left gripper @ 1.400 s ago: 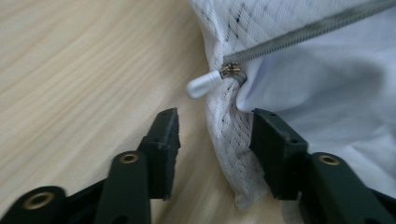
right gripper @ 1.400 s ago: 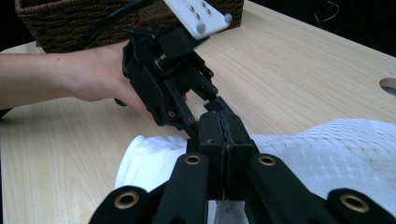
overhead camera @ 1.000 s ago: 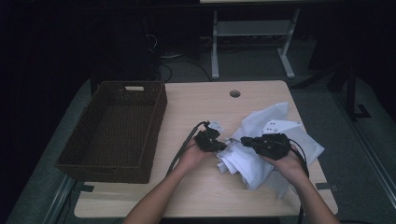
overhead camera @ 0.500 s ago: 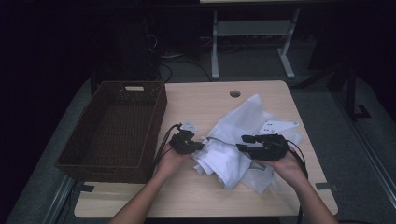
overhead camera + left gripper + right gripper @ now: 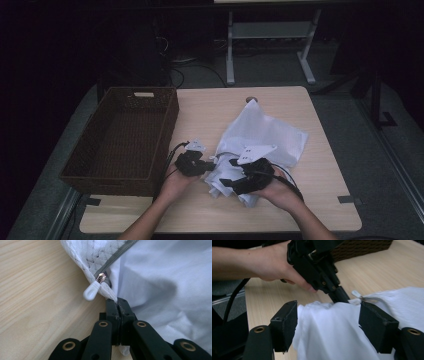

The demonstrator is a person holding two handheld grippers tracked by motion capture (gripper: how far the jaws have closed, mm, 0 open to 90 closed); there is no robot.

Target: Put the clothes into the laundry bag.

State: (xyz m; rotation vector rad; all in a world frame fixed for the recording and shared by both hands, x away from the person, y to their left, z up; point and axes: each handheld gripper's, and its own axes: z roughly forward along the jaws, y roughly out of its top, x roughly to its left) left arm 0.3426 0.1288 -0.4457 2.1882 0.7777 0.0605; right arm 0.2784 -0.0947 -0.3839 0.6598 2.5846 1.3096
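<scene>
- Wicker basket (image 5: 120, 137) stood left of both grippers, on the table (image 5: 325, 165).
- Left gripper (image 5: 117, 305) was clamped tight on the white bag's (image 5: 262, 132) mesh edge, just below the zip pull (image 5: 91, 290).
- Right gripper (image 5: 328, 322) gaped wide, the bag's cloth bunched between its jaws, ungripped.

No text, label, brand, number or sign can be read in any of the views. The grey plates on top of the left hand-held gripper (image 5: 192, 162) and the right hand-held gripper (image 5: 240, 180) carry small dark marks in the high view, too small to make out. The pale patch on the far rim of the wicker basket (image 5: 120, 135), beyond the left hand-held gripper, shows no legible writing. The white mesh bag (image 5: 160, 277) and its zipper pull (image 5: 91, 290) bear no print.
</scene>
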